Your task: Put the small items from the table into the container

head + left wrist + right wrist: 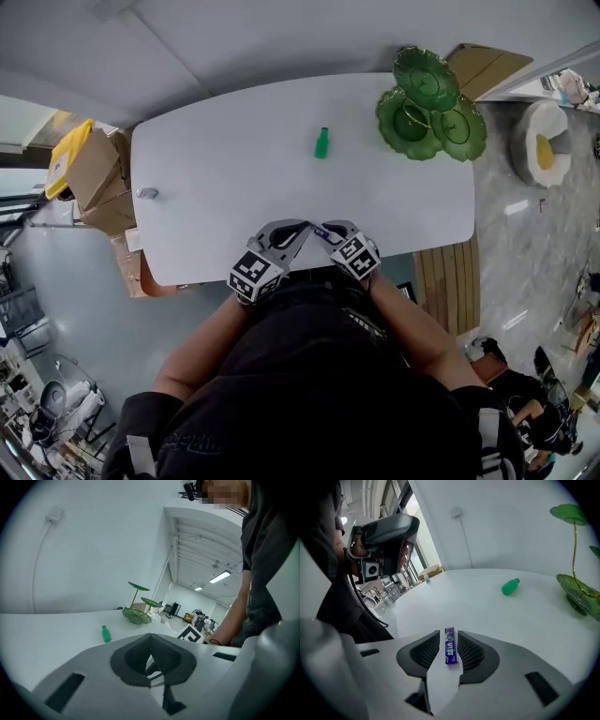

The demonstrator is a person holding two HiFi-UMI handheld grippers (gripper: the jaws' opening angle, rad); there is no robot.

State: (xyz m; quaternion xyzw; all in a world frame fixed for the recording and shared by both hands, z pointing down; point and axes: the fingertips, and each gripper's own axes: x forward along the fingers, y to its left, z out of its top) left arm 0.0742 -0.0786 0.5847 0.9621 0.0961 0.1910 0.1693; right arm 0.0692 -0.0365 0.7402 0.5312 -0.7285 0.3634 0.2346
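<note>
The purple gum pack lies flat on the white tabletop near its front edge, lengthwise between the jaws of the right hand-held gripper. I read those jaws as partly open: they flank the pack without clamping it, and a strip of tabletop shows at the pack's left side. The left hand-held gripper sits just beside the right one at the same front edge, tips pointing toward each other in the head view. Its jaws are together, with nothing between them. Farther out, near the middle of the tabletop, I see a small green bottle lying on its side, well apart from both grippers. Beyond it, at the far right corner, stands the container, a green tiered tray of leaf-shaped dishes on a thin stem; I cannot make out any items in it. A small silver object rests near the left edge of the tabletop; I cannot tell what it is. Cardboard boxes stand on the floor beside that edge.
</note>
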